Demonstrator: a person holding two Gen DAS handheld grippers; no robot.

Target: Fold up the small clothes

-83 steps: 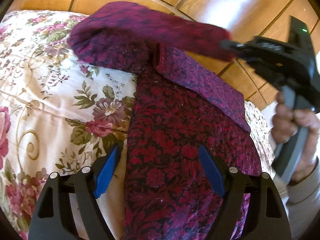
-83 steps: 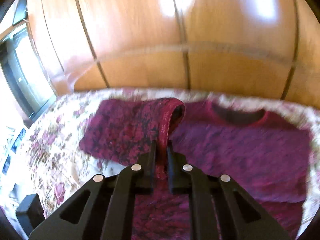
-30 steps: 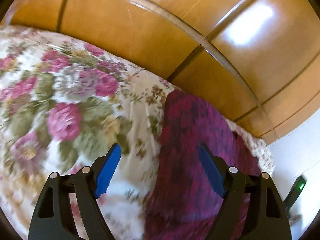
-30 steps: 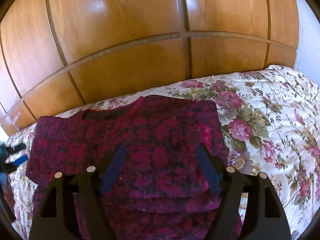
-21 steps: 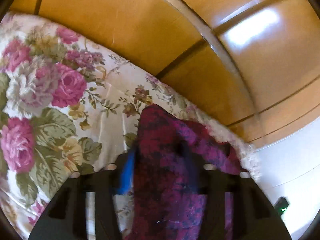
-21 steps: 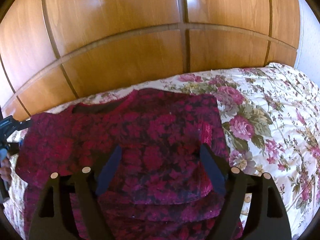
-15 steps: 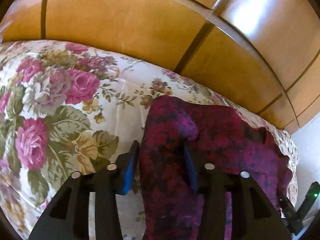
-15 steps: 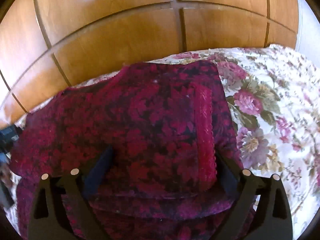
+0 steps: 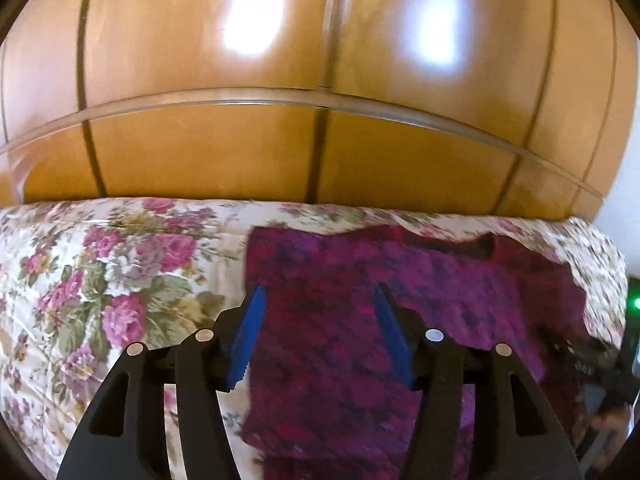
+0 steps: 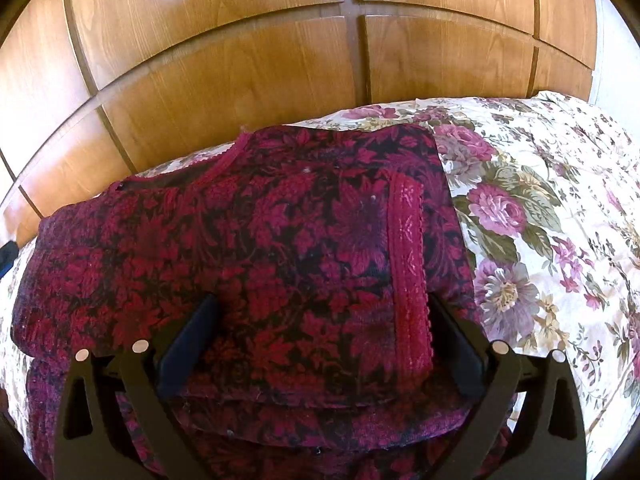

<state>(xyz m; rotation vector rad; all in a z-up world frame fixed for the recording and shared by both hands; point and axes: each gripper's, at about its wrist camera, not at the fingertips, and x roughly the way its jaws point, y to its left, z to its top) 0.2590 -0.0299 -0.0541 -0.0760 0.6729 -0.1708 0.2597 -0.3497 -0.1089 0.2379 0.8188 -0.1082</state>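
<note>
Both grippers, left gripper [image 9: 318,334] and right gripper [image 10: 320,340], are held with jaws apart over the sweater [image 10: 240,248] lying on the bed [image 10: 560,200]. Folded sleeves should be pressed flat before the hem is gripped evenly.

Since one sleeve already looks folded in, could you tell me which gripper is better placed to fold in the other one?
Probably the left gripper: it is open at the garment's unfolded left side. The right gripper, also open, sits over the sleeve cuff already folded in.
</note>
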